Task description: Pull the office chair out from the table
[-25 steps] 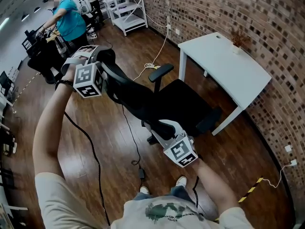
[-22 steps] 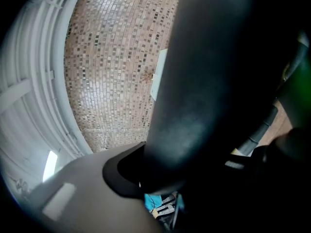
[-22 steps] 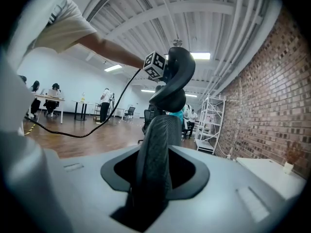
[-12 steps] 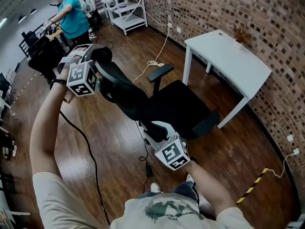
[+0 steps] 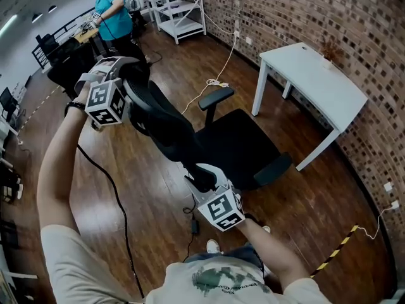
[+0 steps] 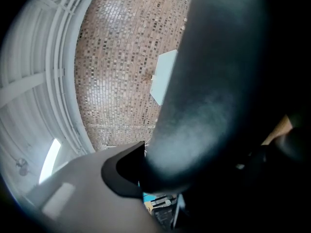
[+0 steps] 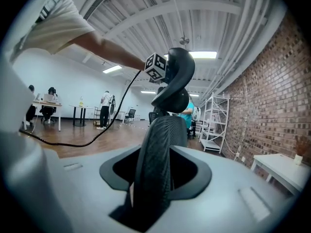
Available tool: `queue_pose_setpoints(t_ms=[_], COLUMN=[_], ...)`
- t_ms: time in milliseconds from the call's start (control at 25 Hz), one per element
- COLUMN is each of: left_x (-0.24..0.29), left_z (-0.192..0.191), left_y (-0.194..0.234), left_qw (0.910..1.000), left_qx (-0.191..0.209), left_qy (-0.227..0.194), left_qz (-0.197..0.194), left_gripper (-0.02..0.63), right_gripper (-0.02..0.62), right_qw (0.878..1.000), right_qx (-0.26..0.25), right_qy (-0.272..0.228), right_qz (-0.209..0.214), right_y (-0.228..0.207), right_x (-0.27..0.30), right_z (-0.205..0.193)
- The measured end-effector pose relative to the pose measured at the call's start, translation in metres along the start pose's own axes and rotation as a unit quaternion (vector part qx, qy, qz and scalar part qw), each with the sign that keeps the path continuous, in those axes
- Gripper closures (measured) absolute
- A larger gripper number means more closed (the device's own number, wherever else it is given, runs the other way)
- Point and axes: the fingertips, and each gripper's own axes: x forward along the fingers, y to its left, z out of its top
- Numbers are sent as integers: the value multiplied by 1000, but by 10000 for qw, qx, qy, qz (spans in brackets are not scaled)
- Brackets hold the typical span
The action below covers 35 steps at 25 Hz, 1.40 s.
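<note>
The black office chair stands on the wood floor, well apart from the white table. My left gripper is shut on the headrest at the top of its backrest. In the left gripper view that dark headrest fills the frame against the one jaw that shows. My right gripper is lower down on the backrest's near edge. Its jaws are opening, with the ribbed edge still between them and touching. My left gripper's marker cube shows above it.
A brick wall runs behind the table. A white shelf unit and a person in a teal shirt are at the far end. Cables lie on the floor near my feet, and striped tape is at the right.
The chair has rolled back towards me with both grippers on its backrest. The gap between seat and table has widened.
</note>
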Motion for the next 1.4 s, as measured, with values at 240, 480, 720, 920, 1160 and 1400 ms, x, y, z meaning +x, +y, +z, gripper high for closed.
queue_pose_setpoints(t_ms=[240, 480, 720, 920, 1160, 1400], left_x=[-19, -28, -31, -27, -32, -53], left_z=[-25, -33, -33, -29, -30, -69], left_y=[-7, -10, -8, -8, -14, -18], left_qw=[10000, 9999, 9999, 9991, 9985, 9936], left_qx=[-57, 12, -52, -342, -432, -925], left_qy=[46, 107, 127, 246, 329, 643], left_qz=[23, -91, -83, -19, -83, 104], left_gripper=[482, 480, 468, 427, 367, 330], right_gripper=[434, 436, 439, 405, 356, 357], right_qw=[9999, 10000, 9999, 9996, 9998, 9993], right_qx=[28, 3, -47, -208, -4, 125], right_qy=[-50, -62, -111, -21, -38, -182], right_qz=[119, 68, -69, -182, -207, -288], right_y=[27, 43, 44, 40, 39, 35], right_x=[13, 19, 24, 21, 18, 7], right_z=[9, 14, 16, 10, 13, 27])
